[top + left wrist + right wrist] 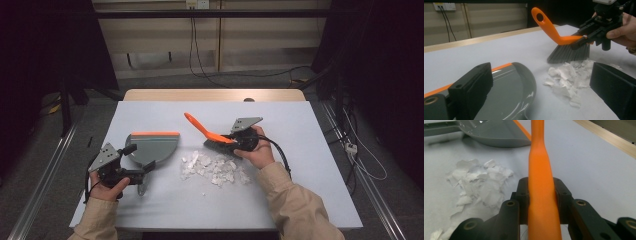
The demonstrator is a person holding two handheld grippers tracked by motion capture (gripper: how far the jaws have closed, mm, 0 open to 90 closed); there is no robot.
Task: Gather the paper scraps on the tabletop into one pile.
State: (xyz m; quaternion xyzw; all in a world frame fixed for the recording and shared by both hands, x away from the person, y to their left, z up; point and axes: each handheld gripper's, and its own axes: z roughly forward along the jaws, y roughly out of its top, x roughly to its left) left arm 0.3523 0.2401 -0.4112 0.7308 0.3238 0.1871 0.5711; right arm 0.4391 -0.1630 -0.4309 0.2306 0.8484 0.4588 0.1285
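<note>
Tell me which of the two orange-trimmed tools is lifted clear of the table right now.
The brush, clamped in the right gripper with its handle pointing up; its bristles just meet the paper scraps. The dustpan lies flat on the table.

Room dim on my feed; table (300, 200) lit evenly from above, surroundings falling to near black at both sides. Shadows soft and short under dustpan (152, 146) and brush (212, 136). Glare streaks on dustpan's glossy grey surface in left gripper view. Paper scraps (215, 167) nearly blown out, little texture. Close black tool parts soft in both gripper views; orange handle blurred near lens in right gripper view. High view grainy.
</note>
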